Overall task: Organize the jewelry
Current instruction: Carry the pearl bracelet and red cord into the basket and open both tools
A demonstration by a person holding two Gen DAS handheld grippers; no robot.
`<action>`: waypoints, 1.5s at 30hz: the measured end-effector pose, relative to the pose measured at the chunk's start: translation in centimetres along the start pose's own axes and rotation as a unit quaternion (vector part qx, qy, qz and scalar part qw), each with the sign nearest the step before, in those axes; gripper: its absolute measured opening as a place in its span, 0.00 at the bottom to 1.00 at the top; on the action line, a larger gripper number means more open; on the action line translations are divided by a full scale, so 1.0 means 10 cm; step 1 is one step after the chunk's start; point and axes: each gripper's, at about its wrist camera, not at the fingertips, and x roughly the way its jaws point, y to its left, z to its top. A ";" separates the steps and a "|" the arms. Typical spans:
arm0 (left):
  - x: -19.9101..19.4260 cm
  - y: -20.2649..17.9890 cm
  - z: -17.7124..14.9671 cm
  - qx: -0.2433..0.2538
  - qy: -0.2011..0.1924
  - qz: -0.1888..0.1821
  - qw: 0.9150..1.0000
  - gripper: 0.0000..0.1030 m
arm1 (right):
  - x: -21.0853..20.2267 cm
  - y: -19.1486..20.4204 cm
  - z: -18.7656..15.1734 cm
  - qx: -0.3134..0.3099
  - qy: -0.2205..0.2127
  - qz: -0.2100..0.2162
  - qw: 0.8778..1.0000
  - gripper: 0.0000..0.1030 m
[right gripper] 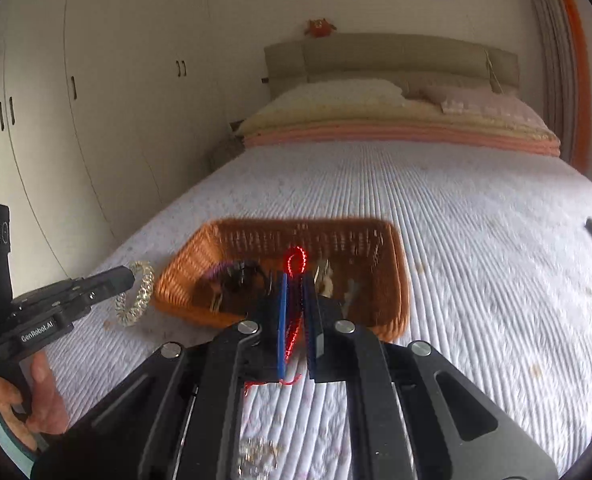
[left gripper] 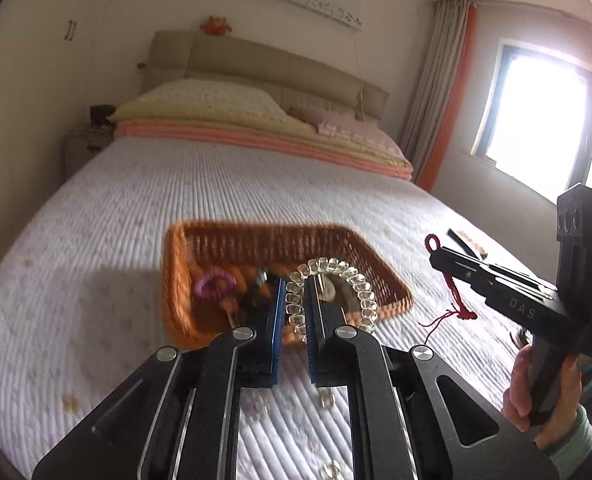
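Left gripper [left gripper: 294, 292] clamps clear bead bracelet [left gripper: 336, 280]; right gripper [right gripper: 296, 300] pinches red cord [right gripper: 296, 264]. Carry over wicker basket [right gripper: 400, 280], lower inside, then release.

1. Daylight floods from window [left gripper: 552, 120], blown out to white glare.
2. Basket [left gripper: 271, 240] smeared by motion blur; shadow on its left.
3. Fisheye bends bed [right gripper: 456, 240] edges; corners dark.

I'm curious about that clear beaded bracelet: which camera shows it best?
The left wrist view: the clear beaded bracelet fills the middle, pinched in the left claw, each bead distinct. The right wrist view shows it small at the left edge, hanging beside the wicker basket.
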 end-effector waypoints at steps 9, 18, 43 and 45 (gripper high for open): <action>0.50 0.23 0.43 -0.004 -0.001 0.030 1.000 0.08 | 0.61 -0.04 0.49 -0.003 0.016 -0.013 1.000 0.06; 1.15 0.59 0.26 -0.059 0.041 0.060 0.996 0.08 | 1.38 -0.10 0.54 -0.002 0.092 -0.031 0.995 0.06; 0.77 0.49 0.23 -0.053 0.019 0.078 0.995 0.41 | 1.63 -0.07 0.35 0.014 0.159 -0.037 0.986 0.43; 0.54 0.42 0.28 -0.052 0.002 0.068 0.996 0.44 | 1.40 -0.01 0.40 0.009 0.145 -0.035 0.989 0.43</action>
